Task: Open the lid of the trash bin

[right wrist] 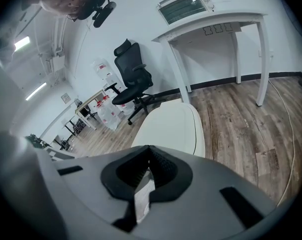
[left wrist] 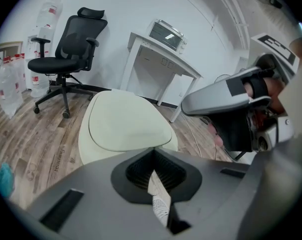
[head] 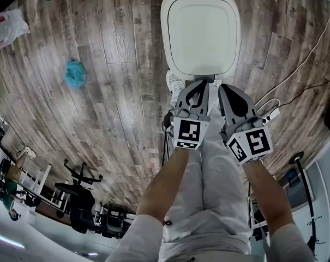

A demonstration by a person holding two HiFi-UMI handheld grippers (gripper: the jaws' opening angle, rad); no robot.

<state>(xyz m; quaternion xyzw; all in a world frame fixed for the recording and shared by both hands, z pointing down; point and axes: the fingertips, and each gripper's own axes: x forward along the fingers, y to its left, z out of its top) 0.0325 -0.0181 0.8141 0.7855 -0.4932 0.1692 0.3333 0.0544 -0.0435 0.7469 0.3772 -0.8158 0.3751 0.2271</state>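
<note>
Close in, the left gripper and right gripper hang side by side, fingers pressed together on nothing; just beyond, the trash bin stands on the floor, its lid flat shut, neither gripper touching it

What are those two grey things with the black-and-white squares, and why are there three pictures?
A person holds two grabbing tools, one in each hand: the left gripper and the right gripper. The squares are markers on them. One picture comes from a camera on the person's head, looking down at their legs. The other two come from little cameras riding on each tool. On the wooden floor stands a white trash bin with its lid closed, and a teal clump lies nearby. Both tools' jaws are shut and hold nothing.
</note>
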